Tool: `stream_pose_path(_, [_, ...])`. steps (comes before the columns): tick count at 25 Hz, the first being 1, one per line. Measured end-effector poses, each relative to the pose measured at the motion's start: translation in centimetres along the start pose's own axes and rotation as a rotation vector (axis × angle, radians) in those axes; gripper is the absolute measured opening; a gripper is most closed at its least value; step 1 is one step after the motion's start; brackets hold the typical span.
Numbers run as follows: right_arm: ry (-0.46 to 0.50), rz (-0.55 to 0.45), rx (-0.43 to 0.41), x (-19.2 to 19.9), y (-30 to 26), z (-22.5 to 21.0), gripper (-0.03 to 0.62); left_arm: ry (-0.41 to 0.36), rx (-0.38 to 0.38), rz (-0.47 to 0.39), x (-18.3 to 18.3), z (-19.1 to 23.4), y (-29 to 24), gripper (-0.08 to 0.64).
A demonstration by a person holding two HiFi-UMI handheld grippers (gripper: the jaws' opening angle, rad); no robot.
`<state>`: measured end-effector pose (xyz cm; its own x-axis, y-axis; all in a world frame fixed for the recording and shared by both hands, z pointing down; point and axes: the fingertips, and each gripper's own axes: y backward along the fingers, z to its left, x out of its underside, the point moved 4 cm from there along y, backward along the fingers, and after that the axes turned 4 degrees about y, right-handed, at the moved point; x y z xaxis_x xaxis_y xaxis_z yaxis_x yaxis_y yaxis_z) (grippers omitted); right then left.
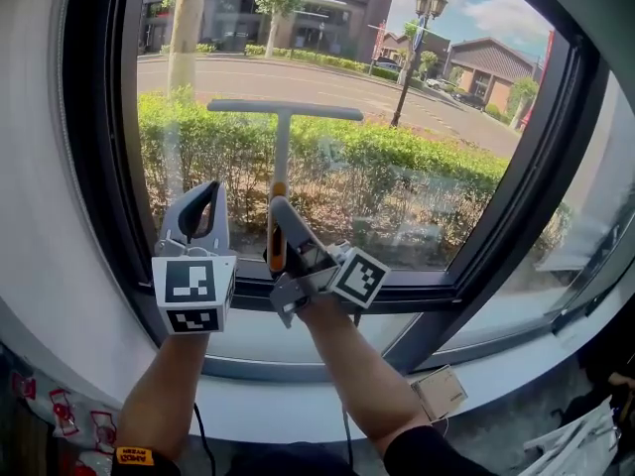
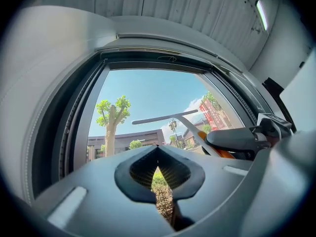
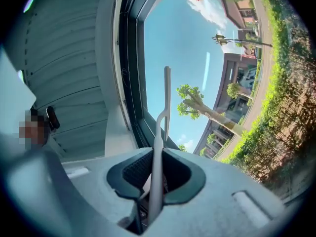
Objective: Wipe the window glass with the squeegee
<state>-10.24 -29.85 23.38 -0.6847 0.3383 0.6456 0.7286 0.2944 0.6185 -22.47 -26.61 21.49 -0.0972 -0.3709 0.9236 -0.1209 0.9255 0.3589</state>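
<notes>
The squeegee (image 1: pixel 282 137) stands upright before the window glass (image 1: pixel 417 87), its grey T-shaped blade level across the middle of the pane. Whether the blade touches the glass I cannot tell. My right gripper (image 1: pixel 281 228) is shut on its orange-and-grey handle just above the bottom frame. In the right gripper view the handle (image 3: pixel 156 172) runs up between the jaws of that gripper (image 3: pixel 157 158) to the blade (image 3: pixel 167 100). My left gripper (image 1: pixel 201 206) is beside it on the left, shut and holding nothing. In the left gripper view its jaws (image 2: pixel 157 150) meet, with the squeegee (image 2: pixel 165 117) to the right.
A dark window frame (image 1: pixel 99 147) surrounds the pane, with a white sill (image 1: pixel 298 350) below. A small beige box (image 1: pixel 440 392) lies at lower right. Patterned fabric (image 1: pixel 60 410) shows at lower left. Outside are a hedge (image 1: pixel 397 162), a tree trunk (image 1: pixel 185 28) and a street.
</notes>
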Motion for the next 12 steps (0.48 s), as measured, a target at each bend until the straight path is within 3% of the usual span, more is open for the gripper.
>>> stream_pose_path(12, [-0.05,0.004,0.057,3.0,3.5,-1.5,0.048,0.034,0.019,0.098,4.9,-1.0,1.3,0.014])
